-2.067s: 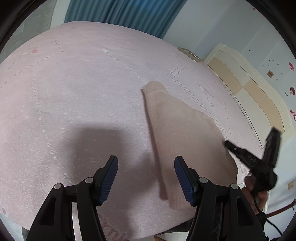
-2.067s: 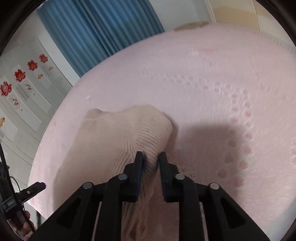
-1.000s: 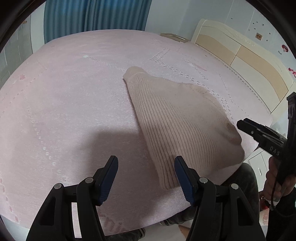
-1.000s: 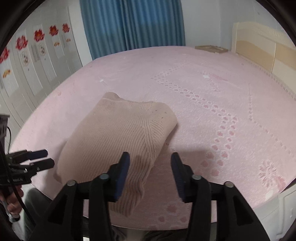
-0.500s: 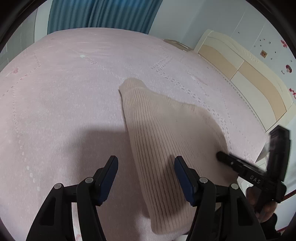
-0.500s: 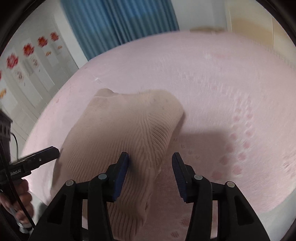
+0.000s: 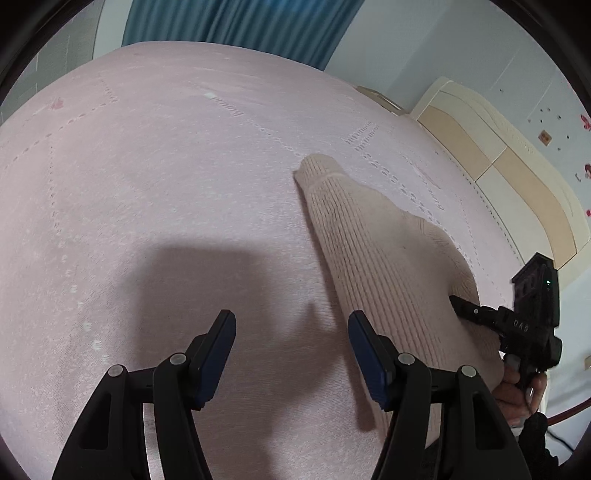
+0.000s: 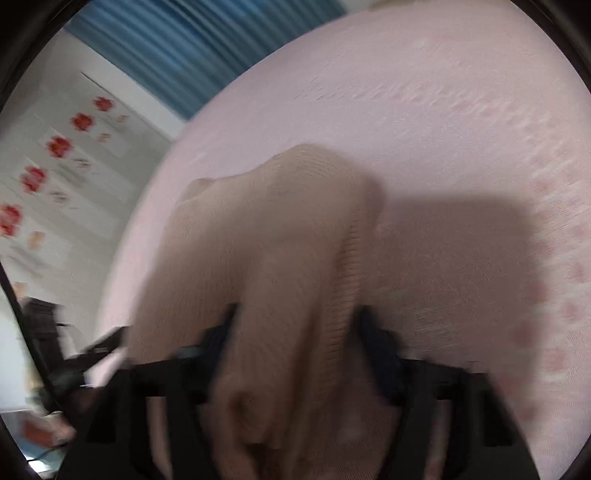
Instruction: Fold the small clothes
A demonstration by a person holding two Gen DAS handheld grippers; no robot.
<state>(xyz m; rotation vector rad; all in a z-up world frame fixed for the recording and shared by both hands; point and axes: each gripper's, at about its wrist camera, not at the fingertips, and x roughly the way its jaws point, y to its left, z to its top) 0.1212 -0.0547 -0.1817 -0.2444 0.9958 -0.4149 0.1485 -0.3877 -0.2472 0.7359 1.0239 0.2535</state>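
Note:
A folded beige ribbed knit garment (image 7: 388,258) lies on the pink bedspread (image 7: 166,166) near the bed's front edge. My left gripper (image 7: 291,332) is open and empty, just above the bedspread, its right finger next to the garment's left edge. In the right wrist view, which is blurred, my right gripper (image 8: 295,325) is open with the garment's near edge (image 8: 288,277) bunched between its spread fingers. The right gripper also shows in the left wrist view (image 7: 458,301), its tips against the garment's right side.
A cream and tan headboard (image 7: 517,158) runs along the right. Blue curtains (image 7: 240,22) hang behind the bed. A wall with red flower stickers (image 8: 59,147) is at the left of the right wrist view. The bed's edge is close below both grippers.
The right gripper let go of the garment, opened wide, pulled back, then came down onto the garment's near edge again. The left gripper stayed open and shifted a little.

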